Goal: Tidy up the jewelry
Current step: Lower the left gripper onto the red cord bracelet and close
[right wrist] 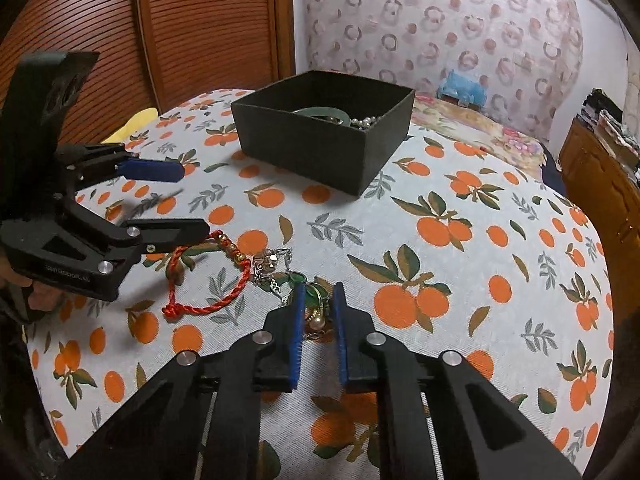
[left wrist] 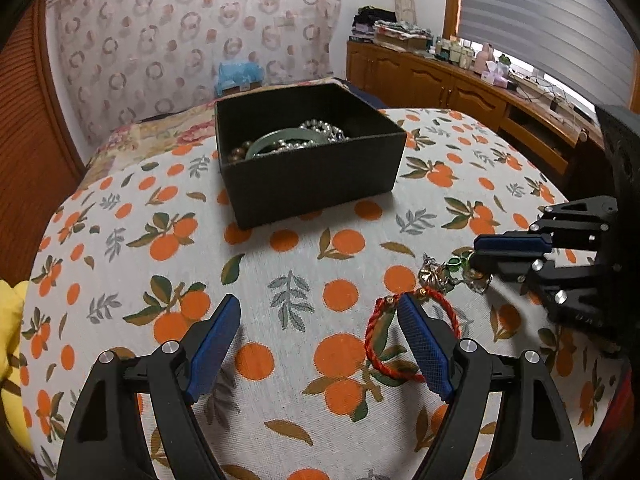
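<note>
Right gripper (right wrist: 318, 304) nearly closed around green-and-gold jewelry (right wrist: 314, 300) on the orange-print tablecloth (right wrist: 460, 280), not clamped. Left gripper (left wrist: 318, 312) spread wide over red cord bracelet (left wrist: 374, 344). Black box (left wrist: 312, 172), far side, holds beads and bangle.

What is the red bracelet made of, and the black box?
The red bracelet looks like twisted cord: a rope-like twist, a knot, small gold-coloured beads. The black box seems to be matte cardboard with thin, dull walls, though plastic is possible.
</note>
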Demonstrator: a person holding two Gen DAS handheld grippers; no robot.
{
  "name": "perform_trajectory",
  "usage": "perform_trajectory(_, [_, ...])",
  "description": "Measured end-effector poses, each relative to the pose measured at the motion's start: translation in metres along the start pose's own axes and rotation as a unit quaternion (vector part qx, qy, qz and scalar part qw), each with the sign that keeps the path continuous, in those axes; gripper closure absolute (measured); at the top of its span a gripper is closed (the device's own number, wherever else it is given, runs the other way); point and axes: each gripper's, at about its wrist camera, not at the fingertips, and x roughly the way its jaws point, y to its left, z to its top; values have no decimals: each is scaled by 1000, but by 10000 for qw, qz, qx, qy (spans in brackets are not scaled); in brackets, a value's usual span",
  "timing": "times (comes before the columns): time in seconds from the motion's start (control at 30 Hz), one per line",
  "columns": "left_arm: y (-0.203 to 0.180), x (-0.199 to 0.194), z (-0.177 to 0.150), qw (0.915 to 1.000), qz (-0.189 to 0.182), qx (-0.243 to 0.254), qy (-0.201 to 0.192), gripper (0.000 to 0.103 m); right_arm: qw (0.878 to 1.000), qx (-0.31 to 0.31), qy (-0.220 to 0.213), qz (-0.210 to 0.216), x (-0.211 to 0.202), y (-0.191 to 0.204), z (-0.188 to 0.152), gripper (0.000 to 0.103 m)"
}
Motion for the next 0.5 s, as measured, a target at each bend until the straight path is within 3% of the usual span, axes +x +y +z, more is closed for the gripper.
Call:
perform_trajectory(0.33, [-5, 5, -4, 9999, -21, 110, 116, 26, 9996, 142, -244, -87, -15, -13, 3, 99])
perform_trajectory(0.5, [-13, 2, -5, 9995, -207, 203, 99, 29, 9991, 213, -356, -123, -23, -19, 6, 99])
